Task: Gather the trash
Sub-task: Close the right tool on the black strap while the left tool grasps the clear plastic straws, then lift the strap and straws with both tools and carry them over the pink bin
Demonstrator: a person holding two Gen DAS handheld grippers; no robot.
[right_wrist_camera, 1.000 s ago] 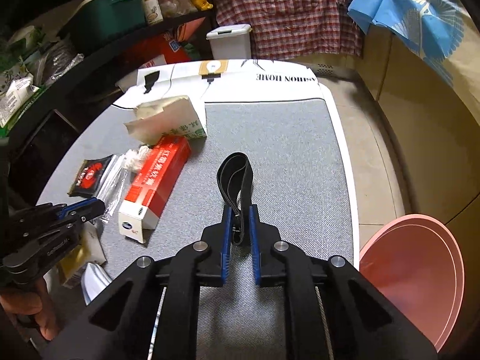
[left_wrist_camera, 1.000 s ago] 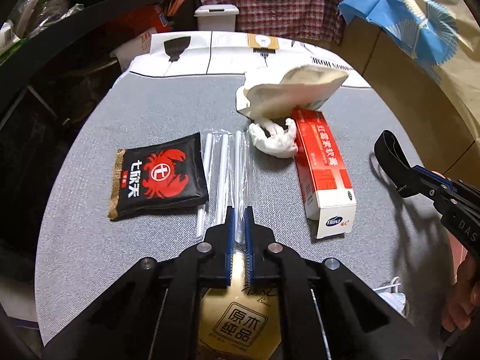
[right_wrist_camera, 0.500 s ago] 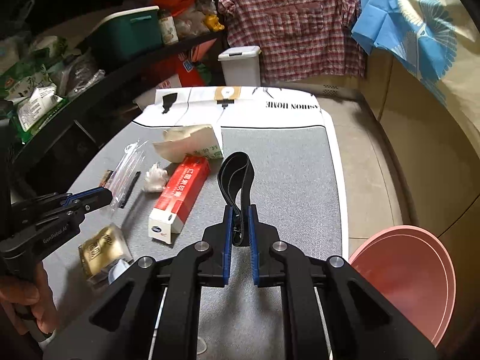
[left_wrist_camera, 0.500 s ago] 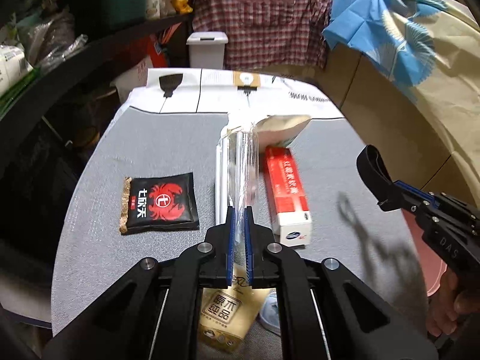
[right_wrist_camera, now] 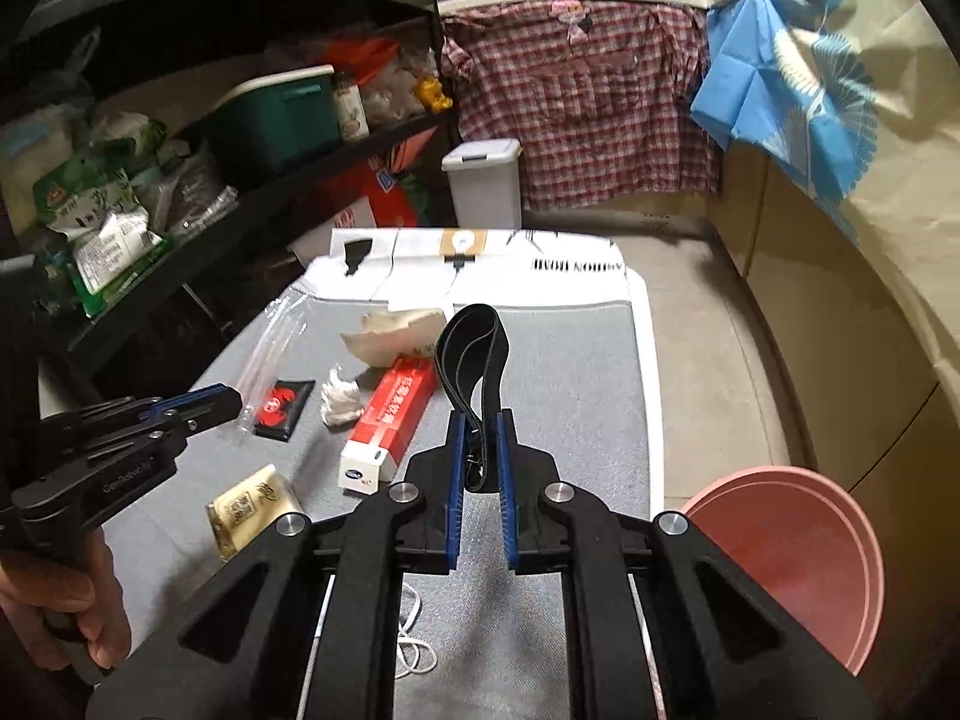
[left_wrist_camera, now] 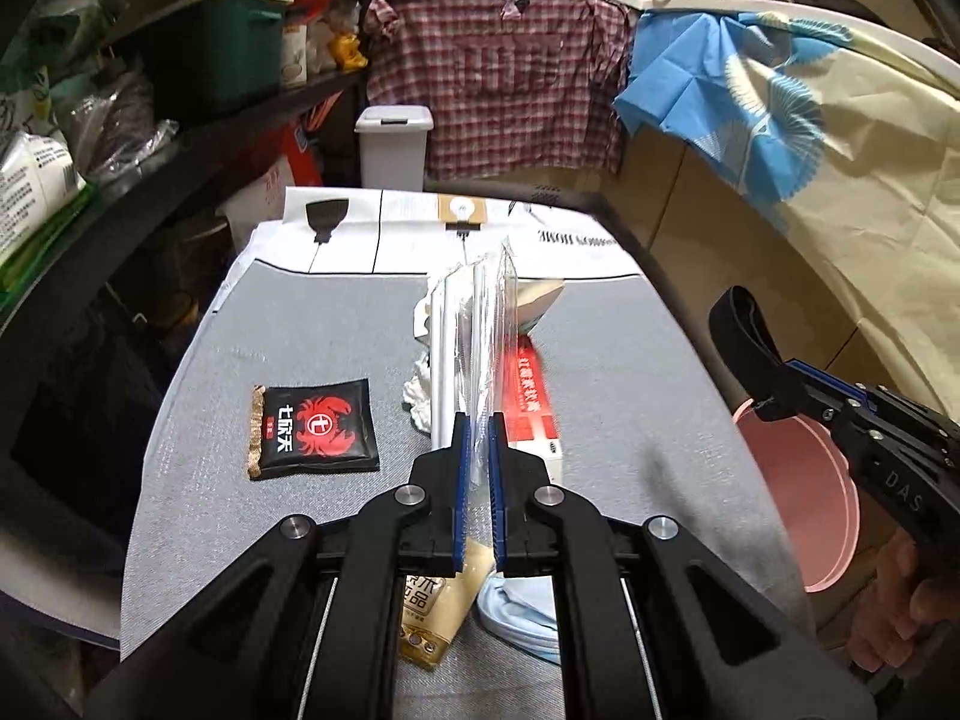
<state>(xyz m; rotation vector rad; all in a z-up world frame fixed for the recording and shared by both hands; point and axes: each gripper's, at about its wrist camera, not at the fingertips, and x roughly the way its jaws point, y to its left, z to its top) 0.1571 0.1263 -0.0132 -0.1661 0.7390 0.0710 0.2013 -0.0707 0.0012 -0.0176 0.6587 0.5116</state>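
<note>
**Carrying two pieces of trash above the tabletop: slip and drop risks**

Holding positions: the left tongs (left_wrist_camera: pixel 477 438) are closed on a clear plastic sleeve of straws (left_wrist_camera: pixel 480 354), which stands up from the pads at the centre of the left wrist view. The right tongs (right_wrist_camera: pixel 478 444) are closed on a black elastic band (right_wrist_camera: pixel 474 360), its loop rising at the centre of the right wrist view. Both items hang clear of the tabletop (right_wrist_camera: pixel 576 396).

Probable destination: the pink basin (right_wrist_camera: pixel 798 552), lower right of the right wrist view, beside the tabletop.

Hazards:
- The sleeve is thin and slick, gripped at one end only. A quick swing may pull it from the pads.
- The band may spring out if the grip loosens.
- A release short of the basin would drop either item on the floor.
- The two tongs travel close together and may collide.

Remaining on the tabletop: red box (right_wrist_camera: pixel 393 414), crab-print packet (left_wrist_camera: pixel 312 429), crumpled tissue (right_wrist_camera: pixel 341 399).
</note>
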